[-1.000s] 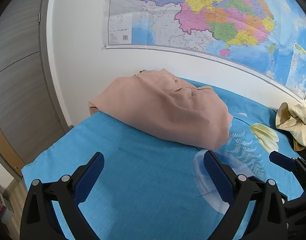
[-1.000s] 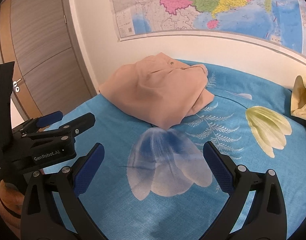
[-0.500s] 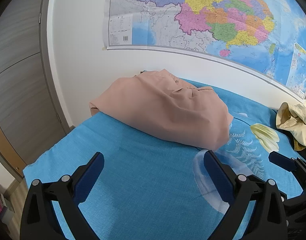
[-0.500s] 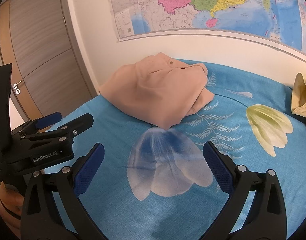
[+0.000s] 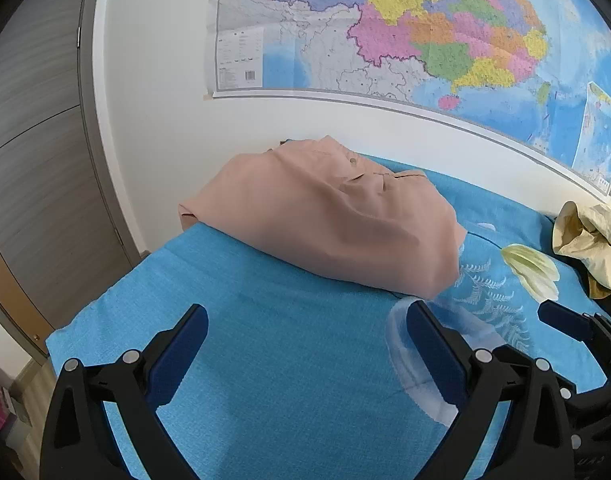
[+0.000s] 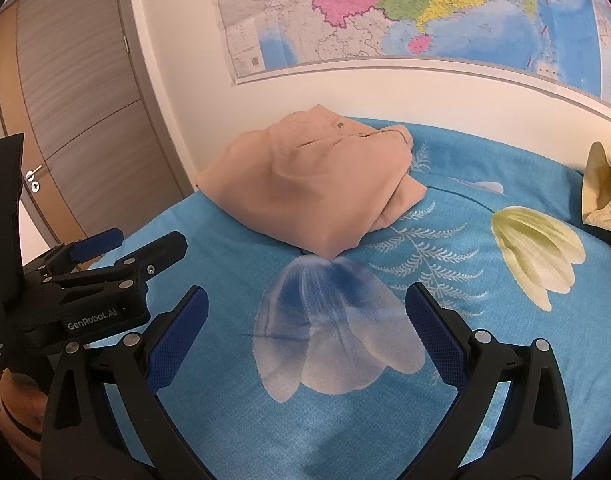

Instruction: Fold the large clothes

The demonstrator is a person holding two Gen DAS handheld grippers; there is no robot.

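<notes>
A folded pink garment (image 5: pixel 329 220) lies at the far left corner of the bed, on the blue flowered sheet (image 5: pixel 289 344); it also shows in the right wrist view (image 6: pixel 317 184). My left gripper (image 5: pixel 305 324) is open and empty, held above the sheet, short of the garment. My right gripper (image 6: pixel 305 304) is open and empty above the pale flower print, also short of the garment. The left gripper shows at the left of the right wrist view (image 6: pixel 125 244), and a fingertip of the right gripper at the right edge of the left wrist view (image 5: pixel 565 320).
A crumpled yellow-beige cloth (image 5: pixel 589 232) lies at the far right of the bed, also seen in the right wrist view (image 6: pixel 605 188). A wall map (image 5: pixel 385 32) hangs behind the bed. A wooden door (image 6: pixel 77 120) stands at the left, past the bed's edge.
Both views have shifted only slightly; the grippers stay open and empty, and the pink garment has not moved.
</notes>
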